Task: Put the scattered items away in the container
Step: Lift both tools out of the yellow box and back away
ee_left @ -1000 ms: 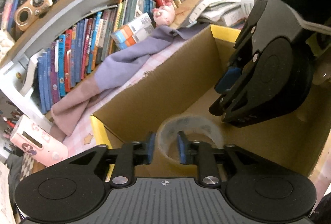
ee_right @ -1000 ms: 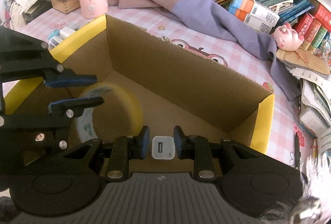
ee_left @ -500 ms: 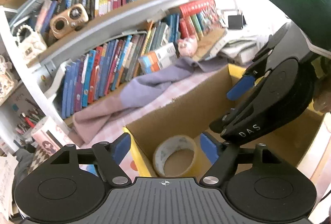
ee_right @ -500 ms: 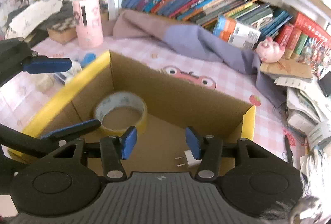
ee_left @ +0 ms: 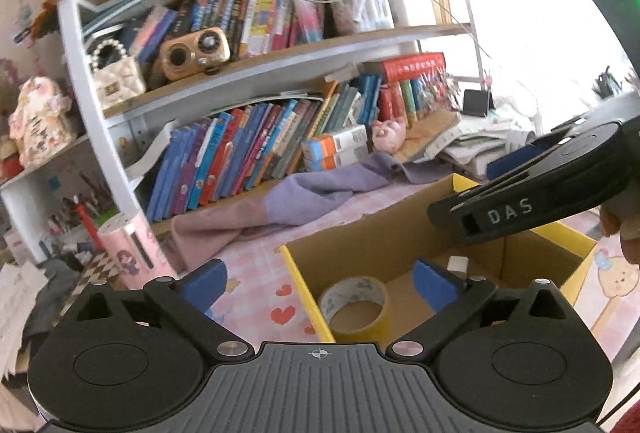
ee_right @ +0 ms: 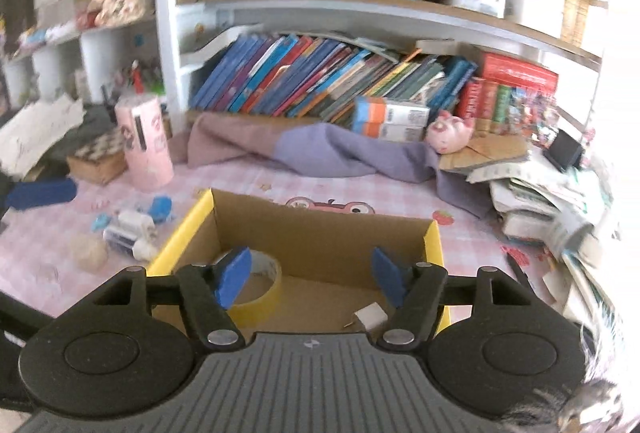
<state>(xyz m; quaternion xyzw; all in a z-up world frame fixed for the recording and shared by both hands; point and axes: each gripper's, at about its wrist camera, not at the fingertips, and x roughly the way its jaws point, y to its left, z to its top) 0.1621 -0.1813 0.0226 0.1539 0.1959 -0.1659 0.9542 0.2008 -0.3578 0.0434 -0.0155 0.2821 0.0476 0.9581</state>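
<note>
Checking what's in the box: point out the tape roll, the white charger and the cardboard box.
tape roll (ee_left: 374,317), left wrist view, yellow outer wall
white charger (ee_right: 372,315), right wrist view, top face
cardboard box (ee_right: 320,233), right wrist view, inner far wall

Daylight is flooding in right of the bookshelf (ee_left: 256,81), blowing the upper right of the left wrist view out to white. Fisheye distortion is bending the shelf boards into arcs. Motion blur is smearing the right wrist view, worst left of the bookshelf (ee_right: 360,81). Corners are vignetting black.
</note>
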